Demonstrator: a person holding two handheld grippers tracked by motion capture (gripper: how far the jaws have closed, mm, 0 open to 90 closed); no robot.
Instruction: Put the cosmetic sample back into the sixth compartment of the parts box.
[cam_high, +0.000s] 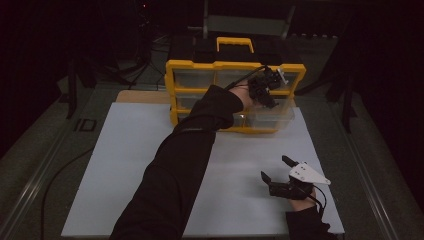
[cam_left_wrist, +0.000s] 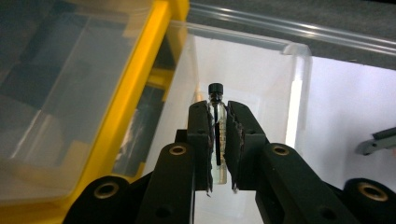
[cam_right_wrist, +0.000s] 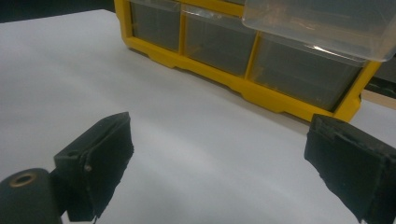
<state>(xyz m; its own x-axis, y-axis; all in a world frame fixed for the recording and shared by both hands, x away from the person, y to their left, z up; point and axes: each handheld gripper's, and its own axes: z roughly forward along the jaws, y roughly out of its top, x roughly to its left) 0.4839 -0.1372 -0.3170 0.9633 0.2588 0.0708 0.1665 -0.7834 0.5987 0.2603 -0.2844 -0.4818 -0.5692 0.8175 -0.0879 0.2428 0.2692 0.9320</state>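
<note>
vial (cam_left_wrist: 218, 135): small clear glass tube with a black screw cap; a dark strip runs down its length.
vial state: capped, clamped between the pads of the left gripper (cam_left_wrist: 218, 140), cap sticking out beyond the tips.
vial pose: in line with the gripper, cap end leading.
vial place: held over the open clear drawer (cam_left_wrist: 261, 79), clear of its walls and floor.
drawer: see-through plastic, pulled out of the yellow cabinet (cam_high: 172, 90) on the lower right.
cabinet: yellow frame with clear drawers and a top handle, upright at the far edge of the white surface (cam_high: 125, 165).
</note>
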